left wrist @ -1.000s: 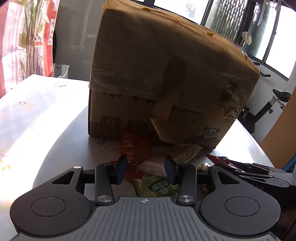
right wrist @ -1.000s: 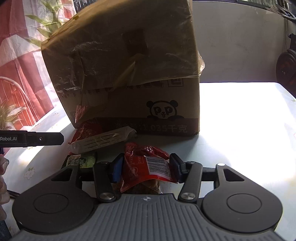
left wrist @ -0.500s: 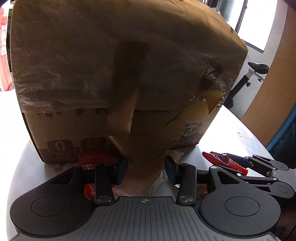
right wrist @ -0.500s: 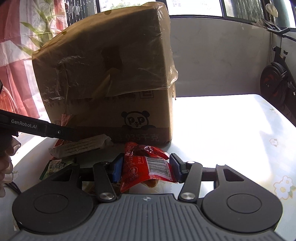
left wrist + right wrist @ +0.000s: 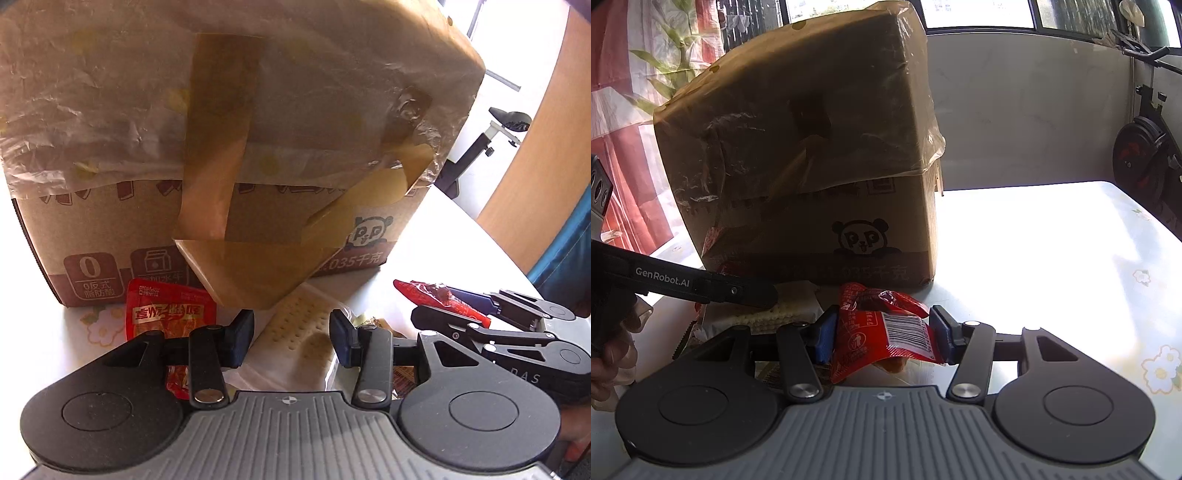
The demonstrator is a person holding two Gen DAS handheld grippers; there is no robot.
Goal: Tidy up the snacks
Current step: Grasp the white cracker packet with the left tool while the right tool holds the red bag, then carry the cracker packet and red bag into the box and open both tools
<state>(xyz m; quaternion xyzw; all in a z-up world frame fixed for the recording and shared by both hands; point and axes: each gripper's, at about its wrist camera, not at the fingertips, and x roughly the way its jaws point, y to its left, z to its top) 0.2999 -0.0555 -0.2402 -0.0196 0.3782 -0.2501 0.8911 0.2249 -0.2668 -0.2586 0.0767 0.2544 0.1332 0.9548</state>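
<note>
Left gripper (image 5: 291,334) closer to box (image 5: 236,147), jaws apart, right gripper (image 5: 882,332) clamping half-hidden red packet (image 5: 886,332).

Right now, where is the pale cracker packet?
The cracker packet lies on the table, between the left gripper's open fingers, just before the cardboard box, beside a red snack pouch.

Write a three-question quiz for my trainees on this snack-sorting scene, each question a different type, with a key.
1. True or false: the right gripper is shut on a red snack packet.
2. What lies between the open left gripper fingers? A) cracker pack B) banana C) mug
3. Fill in: the cardboard box has a ____ face printed near its lower corner.

Key: 1 true. 2 A, the cracker pack. 3 panda.
</note>
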